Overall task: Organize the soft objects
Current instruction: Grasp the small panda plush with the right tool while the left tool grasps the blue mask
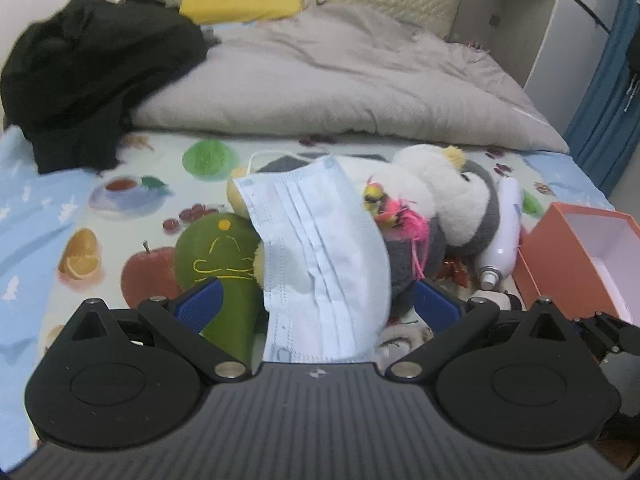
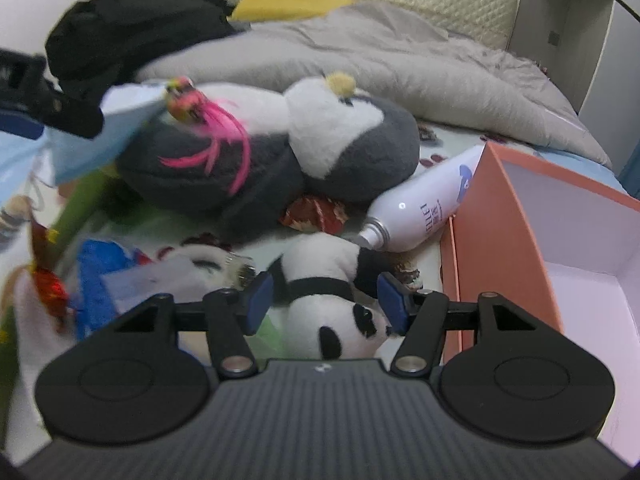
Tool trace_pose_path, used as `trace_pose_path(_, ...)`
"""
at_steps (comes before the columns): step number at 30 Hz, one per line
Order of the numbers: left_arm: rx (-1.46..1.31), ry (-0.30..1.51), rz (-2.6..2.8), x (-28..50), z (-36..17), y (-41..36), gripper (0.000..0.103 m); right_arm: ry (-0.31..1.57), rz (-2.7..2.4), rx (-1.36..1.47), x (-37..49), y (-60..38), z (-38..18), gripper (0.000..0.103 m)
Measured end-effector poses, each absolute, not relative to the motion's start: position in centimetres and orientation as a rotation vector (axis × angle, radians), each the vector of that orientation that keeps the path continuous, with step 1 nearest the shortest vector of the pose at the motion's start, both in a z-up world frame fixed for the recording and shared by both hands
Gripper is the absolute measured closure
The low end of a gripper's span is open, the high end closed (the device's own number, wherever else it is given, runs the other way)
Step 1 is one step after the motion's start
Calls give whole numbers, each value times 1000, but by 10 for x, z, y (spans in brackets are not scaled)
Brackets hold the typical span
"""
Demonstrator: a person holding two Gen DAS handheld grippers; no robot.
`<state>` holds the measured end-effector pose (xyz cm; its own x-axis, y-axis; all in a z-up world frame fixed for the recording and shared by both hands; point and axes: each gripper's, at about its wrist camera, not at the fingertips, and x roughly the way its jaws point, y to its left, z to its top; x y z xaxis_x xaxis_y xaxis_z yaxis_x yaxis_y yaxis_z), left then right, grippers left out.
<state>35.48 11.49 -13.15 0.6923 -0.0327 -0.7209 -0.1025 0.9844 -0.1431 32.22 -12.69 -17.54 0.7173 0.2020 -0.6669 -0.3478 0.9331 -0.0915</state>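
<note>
Left gripper (image 1: 318, 300) sits bottom centre of the left wrist view, blue pads spread wide. A pale blue pleated face mask (image 1: 316, 248) stands between the pads and runs down behind the gripper body — neither pad visibly presses it, so can't tell if it's actually held. Behind the mask, lower left of centre, a green plush cactus with yellow stitching (image 1: 218, 256) lies on the fruit-print bedsheet (image 1: 100, 216). Right of the mask is a grey and white plush penguin (image 1: 452, 204) with a pink-feathered toy (image 1: 394, 210) on it. A white spray bottle (image 1: 500, 240) lies just beside the penguin, near an open orange cardboard box (image 1: 560, 256) at the right edge.

Right gripper (image 2: 324, 302) — bottom centre of the right wrist view, pads wide apart, straddling a small black and white plush panda (image 2: 332, 312). No pad contact visible, nothing gripped. The box (image 2: 492, 248) fills the right side, the bottle (image 2: 424, 204) touching its wall. The penguin (image 2: 304, 152) lies mid-frame.

Upper frame: grey duvet (image 1: 340, 76), black clothing pile (image 1: 92, 68) upper left, yellow cloth (image 1: 240, 2) at top.
</note>
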Motion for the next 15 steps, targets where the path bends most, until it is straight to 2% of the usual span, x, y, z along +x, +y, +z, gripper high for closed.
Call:
trace_pose_path(5,-242,854,25,370,-148,125,11,760,317,-228,337,-126,-192,42)
trace_pose_path(8,-289,880,14,375,-158,129,22,770,317,-233,340,-126,-198,42)
trace_pose_path(11,-349,900,-2,377,-165,133,37,782,306,-248,342,-127,-203,42)
trace_pose_path(14,-389,918,-8,379,-170,136,55,790,303,-246,343,-129,-207,42)
trace_pose_path(15,-403,924,-13,379,-171,136,64,787,304,-249,343,-129,-206,43)
